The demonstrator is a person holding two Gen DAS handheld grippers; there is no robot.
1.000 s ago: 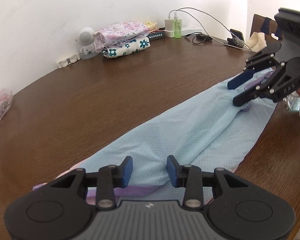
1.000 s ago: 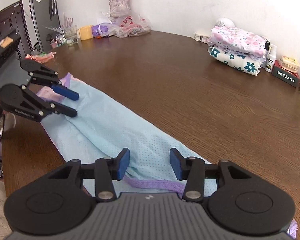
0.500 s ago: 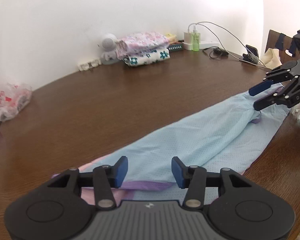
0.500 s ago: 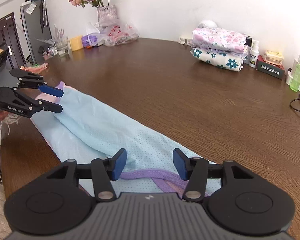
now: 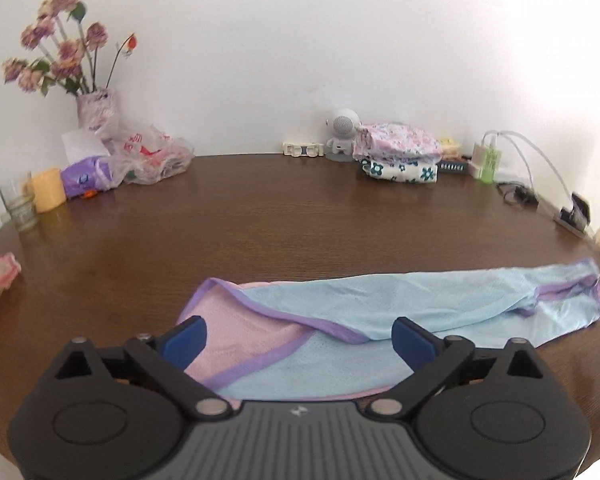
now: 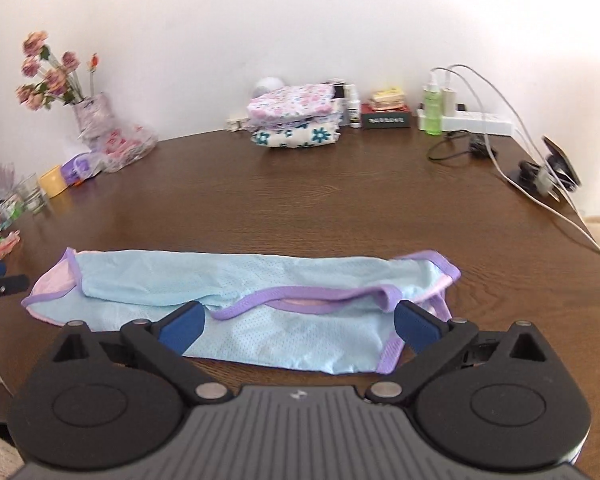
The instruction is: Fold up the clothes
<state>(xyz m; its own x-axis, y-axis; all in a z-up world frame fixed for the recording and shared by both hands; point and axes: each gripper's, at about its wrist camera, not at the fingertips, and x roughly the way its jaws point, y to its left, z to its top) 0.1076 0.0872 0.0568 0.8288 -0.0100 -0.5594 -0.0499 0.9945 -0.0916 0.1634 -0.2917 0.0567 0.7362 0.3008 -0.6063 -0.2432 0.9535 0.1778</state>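
Left wrist view: the left gripper [image 5: 298, 336] stands wide, its blue pads apart and holding nothing, poised over the near left end of the light blue garment [image 5: 400, 312]; the garment lies as a long narrow band along the near edge of the brown table [image 5: 260, 220], a pink lining [image 5: 236, 332] turned out beside its purple trim, which suggests a lengthwise fold already laid; a stack of folded floral clothes [image 5: 398, 154] sits by the wall, seemingly a place for finished pieces.

Right wrist view: the right gripper [image 6: 298, 326] is likewise wide and empty, over the band's right end [image 6: 432, 276]; each tool thus faces one end, a stance suited to bringing the ends together.
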